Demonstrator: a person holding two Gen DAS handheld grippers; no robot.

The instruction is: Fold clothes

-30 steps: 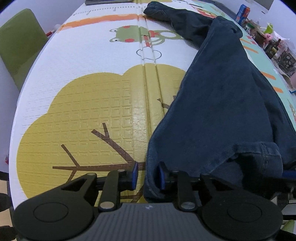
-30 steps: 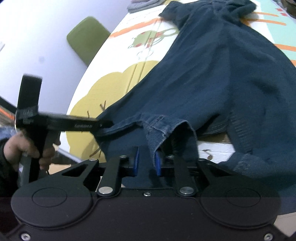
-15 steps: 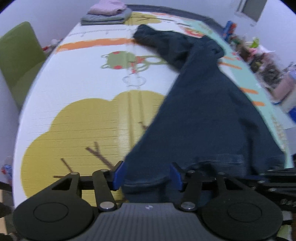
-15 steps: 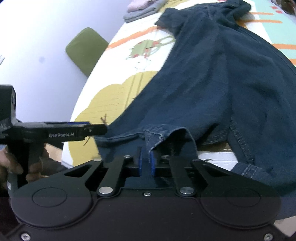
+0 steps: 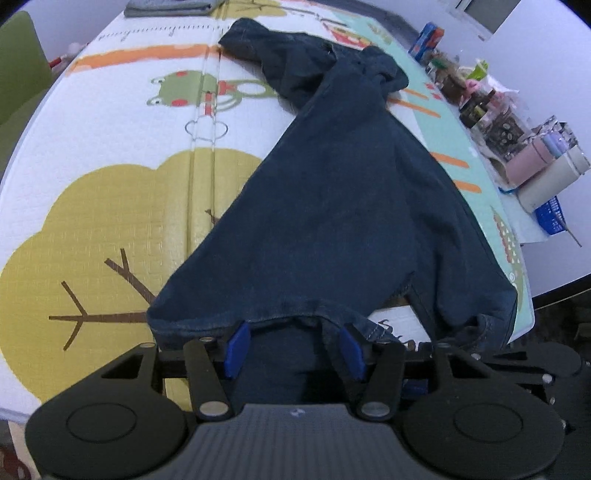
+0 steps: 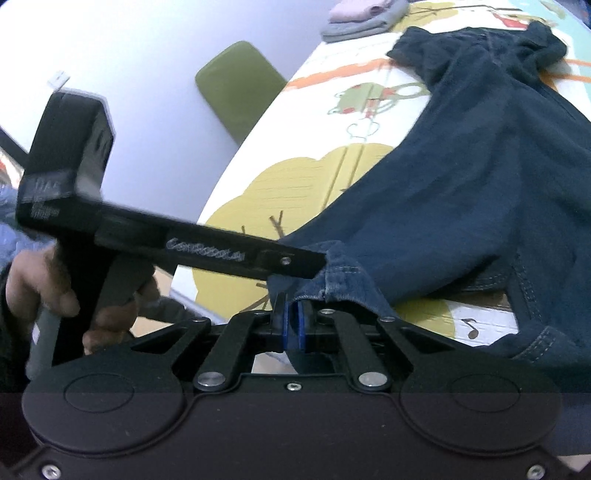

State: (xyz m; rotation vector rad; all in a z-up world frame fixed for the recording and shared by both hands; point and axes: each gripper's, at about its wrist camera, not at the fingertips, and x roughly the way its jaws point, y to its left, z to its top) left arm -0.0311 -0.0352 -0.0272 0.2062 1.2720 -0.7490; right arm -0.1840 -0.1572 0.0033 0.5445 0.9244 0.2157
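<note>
A dark blue denim garment (image 5: 332,206) is spread across the counter (image 5: 110,110), which is covered by a play mat printed with a frog (image 5: 177,92) and a yellow tree (image 5: 92,236). The garment runs from the far end of the counter to its near edge, where the hem is lifted off the mat.

The right hand-held gripper (image 6: 292,326) is closed together, and a fold of the stitched hem (image 6: 332,273) is clamped between its blue pads. The left hand-held gripper (image 5: 293,349) is held apart; dark cloth is seen between its blue pads (image 5: 236,347), but the cloth is not pressed by them. In the right wrist view the left hand-held gripper is seen from the side, gripped by a hand (image 6: 40,291), with its tip at the hem.

A small stack of folded clothes (image 6: 365,14) is seen at the far end of the counter. A green chair (image 6: 240,88) stands beside the counter's left edge.
</note>
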